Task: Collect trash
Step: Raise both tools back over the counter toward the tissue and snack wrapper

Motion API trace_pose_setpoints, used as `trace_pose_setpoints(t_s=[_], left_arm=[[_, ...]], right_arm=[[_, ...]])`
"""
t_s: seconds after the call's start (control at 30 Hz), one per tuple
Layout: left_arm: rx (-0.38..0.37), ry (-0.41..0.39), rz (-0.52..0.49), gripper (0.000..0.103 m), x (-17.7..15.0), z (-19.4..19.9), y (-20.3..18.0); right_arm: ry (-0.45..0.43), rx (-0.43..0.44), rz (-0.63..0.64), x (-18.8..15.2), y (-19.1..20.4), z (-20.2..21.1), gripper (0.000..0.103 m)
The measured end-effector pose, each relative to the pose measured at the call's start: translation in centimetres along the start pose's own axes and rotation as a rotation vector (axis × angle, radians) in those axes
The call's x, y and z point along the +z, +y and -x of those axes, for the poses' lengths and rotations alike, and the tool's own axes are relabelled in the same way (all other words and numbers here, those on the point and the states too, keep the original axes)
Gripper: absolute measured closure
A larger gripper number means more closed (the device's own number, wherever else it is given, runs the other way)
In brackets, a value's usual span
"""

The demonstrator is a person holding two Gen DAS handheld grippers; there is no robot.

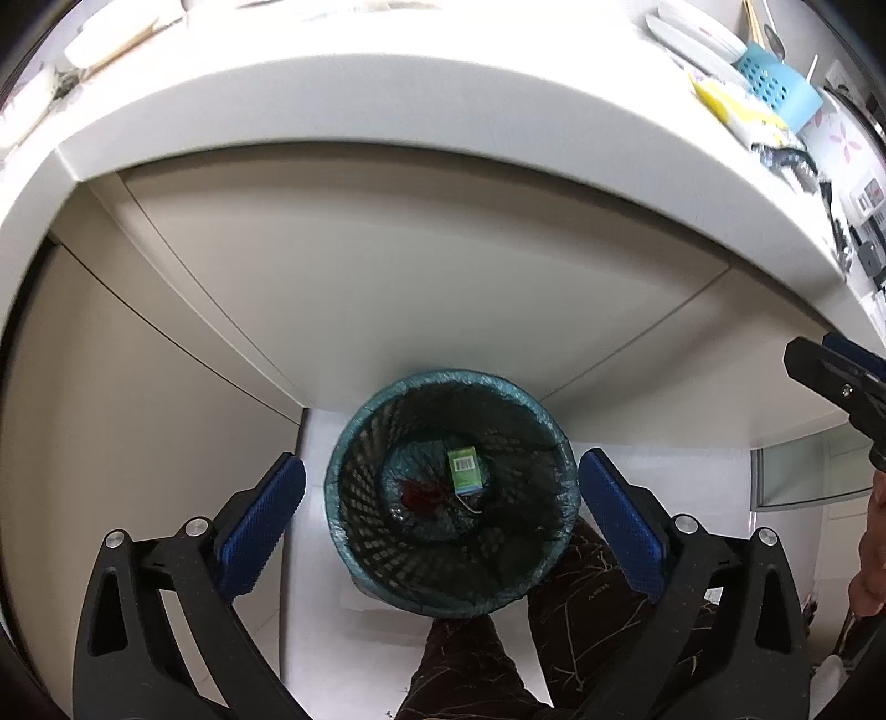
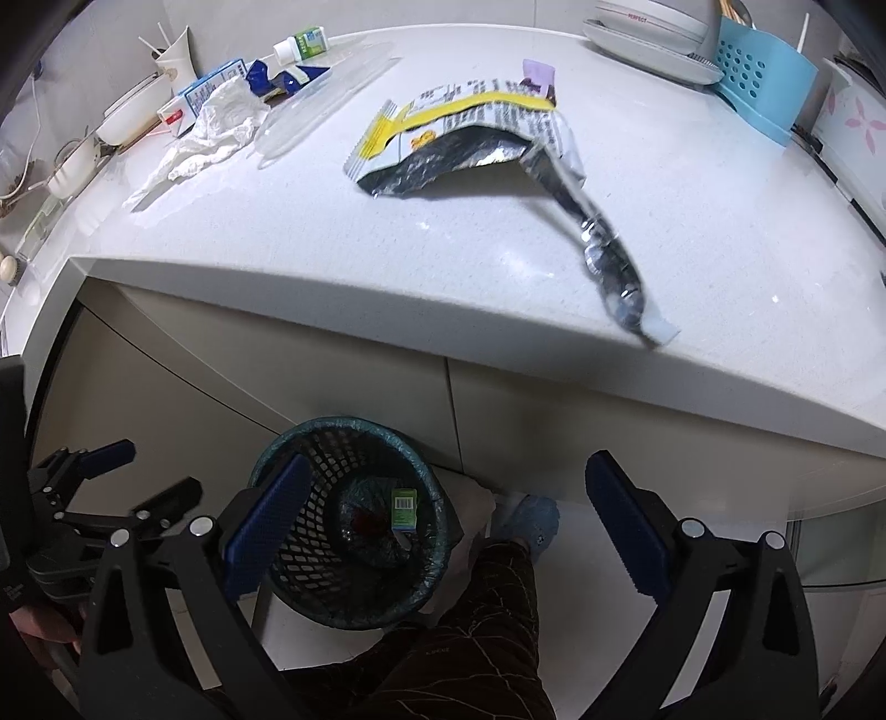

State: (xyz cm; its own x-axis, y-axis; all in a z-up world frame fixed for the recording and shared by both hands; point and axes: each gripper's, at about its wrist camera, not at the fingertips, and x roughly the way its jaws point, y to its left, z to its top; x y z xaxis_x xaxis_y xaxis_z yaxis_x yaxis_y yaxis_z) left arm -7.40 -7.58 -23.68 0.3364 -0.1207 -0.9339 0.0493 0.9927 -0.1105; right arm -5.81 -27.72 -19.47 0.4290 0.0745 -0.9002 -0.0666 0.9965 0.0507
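Observation:
A black mesh waste bin (image 1: 451, 493) with a blue-green liner stands on the floor under the white counter. A green carton (image 1: 464, 469) and a red scrap lie at its bottom. My left gripper (image 1: 440, 531) is open and empty, straight above the bin. My right gripper (image 2: 443, 531) is open and empty, above the bin (image 2: 354, 526) and below the counter edge. On the counter lie a torn silver and yellow snack wrapper (image 2: 470, 144), a crumpled white tissue (image 2: 216, 133), a blue and white carton (image 2: 205, 88) and a blue wrapper (image 2: 288, 77).
The counter (image 2: 332, 221) overhangs beige cabinet doors (image 1: 387, 288). A blue perforated holder (image 2: 764, 83), stacked white dishes (image 2: 648, 33) and a small white bottle (image 2: 299, 47) stand at the back. The person's leg (image 2: 476, 626) and slipper (image 2: 531, 520) are beside the bin.

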Motion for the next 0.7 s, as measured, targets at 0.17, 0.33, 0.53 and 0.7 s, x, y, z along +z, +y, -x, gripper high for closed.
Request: trace_pose_setpoints(t_s=[0.17, 0.33, 0.53, 0.7], left_arm=[[0.023, -0.041, 0.004, 0.006, 1.3, 2.7, 0.1], [0.015, -0.086, 0.029, 0.006, 3.4, 5.6, 0.7], [0.015, -0.134, 0.042, 0.006, 6.3, 7.9, 0.9], [0.016, -0.164, 0.051, 0.006, 8.9, 9.5, 0.8]], right_arm=[[-0.011, -0.005, 0.001, 1.1, -0.3, 2.2, 0.008], [-0.030, 0.007, -0.007, 3.0, -0.7, 4.5, 0.008], [-0.062, 0.005, -0.009, 5.9, -0.8, 6.4, 0.008], [-0.080, 0.001, 0.004, 8.5, -0.7, 7.3, 0.008]])
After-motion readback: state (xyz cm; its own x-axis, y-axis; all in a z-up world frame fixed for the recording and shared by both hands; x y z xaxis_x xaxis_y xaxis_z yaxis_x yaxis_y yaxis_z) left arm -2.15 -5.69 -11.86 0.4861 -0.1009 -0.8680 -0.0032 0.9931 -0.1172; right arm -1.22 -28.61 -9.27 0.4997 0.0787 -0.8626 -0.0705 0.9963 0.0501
